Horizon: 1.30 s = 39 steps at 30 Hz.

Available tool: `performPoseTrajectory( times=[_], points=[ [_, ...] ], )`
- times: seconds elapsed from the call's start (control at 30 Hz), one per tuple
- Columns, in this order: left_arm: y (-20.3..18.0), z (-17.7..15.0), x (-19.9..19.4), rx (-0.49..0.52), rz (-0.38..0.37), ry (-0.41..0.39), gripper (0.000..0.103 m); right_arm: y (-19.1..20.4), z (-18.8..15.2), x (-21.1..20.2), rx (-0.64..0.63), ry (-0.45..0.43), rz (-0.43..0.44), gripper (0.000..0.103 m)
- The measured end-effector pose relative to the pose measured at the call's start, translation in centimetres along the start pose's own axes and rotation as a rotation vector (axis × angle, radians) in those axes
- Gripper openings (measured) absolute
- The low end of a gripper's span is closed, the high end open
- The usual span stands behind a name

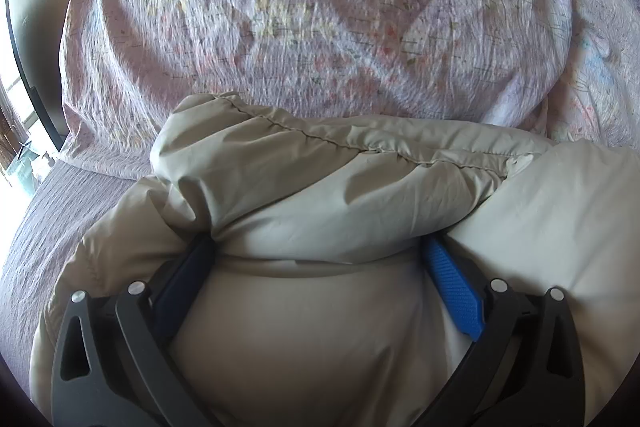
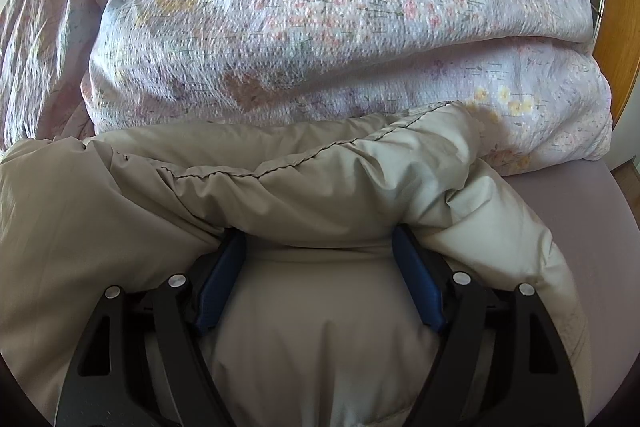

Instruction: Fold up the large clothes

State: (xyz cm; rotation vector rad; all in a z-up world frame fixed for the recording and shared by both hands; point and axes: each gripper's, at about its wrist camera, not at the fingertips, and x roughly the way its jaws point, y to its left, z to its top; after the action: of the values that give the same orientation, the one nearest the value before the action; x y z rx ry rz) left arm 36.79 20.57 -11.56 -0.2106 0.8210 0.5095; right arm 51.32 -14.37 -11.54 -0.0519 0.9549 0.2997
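Left wrist view: your left gripper (image 1: 316, 247) stands spread, beige jacket (image 1: 320, 187) bulging between its fingers. Your right gripper (image 2: 318, 243) does likewise, floral quilt (image 2: 320, 7) just beyond. No readable writing shows.

The left gripper (image 1: 320, 247) points forward and slightly down, its two black linkage arms spread wide at the bottom of the left wrist view. Its blue pads (image 1: 454, 291) stand far apart, the jaws gaping, and both fingertips are buried from sight (so whether they pinch anything cannot be told). The right gripper (image 2: 318, 239) sits in much the same pose in the right wrist view: black arms splayed, dark blue pads (image 2: 418, 287) wide apart, tips likewise hidden.
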Motion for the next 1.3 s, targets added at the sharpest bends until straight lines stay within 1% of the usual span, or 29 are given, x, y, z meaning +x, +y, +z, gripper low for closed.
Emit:
performPoseTrajectory(
  times=[0.4, 0.5, 0.6, 0.67, 0.8, 0.9, 0.97, 1.0, 1.07, 1.1, 1.2, 1.3],
  points=[
    [0.1, -0.1, -0.1, 0.004, 0.007, 0.001, 0.101, -0.3, 0.1, 0.0, 0.001, 0.014, 0.002, 0.078],
    [0.1, 0.3, -0.3, 0.011, 0.008, 0.02, 0.101, -0.5, 0.7, 0.1, 0.001, 0.049, 0.005, 0.078],
    [0.4, 0.5, -0.8, 0.023, 0.018, 0.065, 0.101, -1.0, 1.7, 0.0, -0.006, 0.134, 0.003, 0.079],
    [0.8, 0.5, -1.7, 0.025, 0.028, 0.089, 0.101, -1.6, 2.3, -0.6, 0.002, 0.169, 0.01, 0.079],
    [2.3, 0.2, -4.4, 0.037, 0.036, 0.093, 0.101, -4.3, 2.7, -3.4, 0.072, 0.15, 0.003, 0.08],
    [4.0, 0.0, -6.5, 0.03, 0.029, 0.084, 0.101, -7.8, 2.5, -5.3, 0.166, 0.153, 0.001, 0.082],
    [5.2, -0.3, -7.7, 0.024, 0.065, 0.077, 0.101, -10.1, 2.0, -6.4, 0.228, 0.162, 0.04, 0.082],
    [6.0, -0.5, -8.3, 0.013, 0.073, 0.081, 0.101, -10.7, 1.8, -6.7, 0.243, 0.168, 0.043, 0.084],
    [7.8, -1.2, -9.2, -0.017, 0.075, 0.099, 0.101, -12.2, 1.4, -7.4, 0.269, 0.191, -0.023, 0.089],
    [8.4, -1.2, -9.3, -0.027, 0.08, 0.106, 0.101, -12.9, 1.2, -7.6, 0.289, 0.197, -0.019, 0.089],
    [10.4, -2.1, -9.6, -0.062, 0.091, 0.139, 0.101, -15.3, -0.6, -7.9, 0.399, 0.251, 0.019, 0.089],
    [11.7, -3.2, -9.7, -0.103, 0.073, 0.186, 0.101, -17.0, -2.2, -7.4, 0.498, 0.314, 0.076, 0.089]
  ],
)
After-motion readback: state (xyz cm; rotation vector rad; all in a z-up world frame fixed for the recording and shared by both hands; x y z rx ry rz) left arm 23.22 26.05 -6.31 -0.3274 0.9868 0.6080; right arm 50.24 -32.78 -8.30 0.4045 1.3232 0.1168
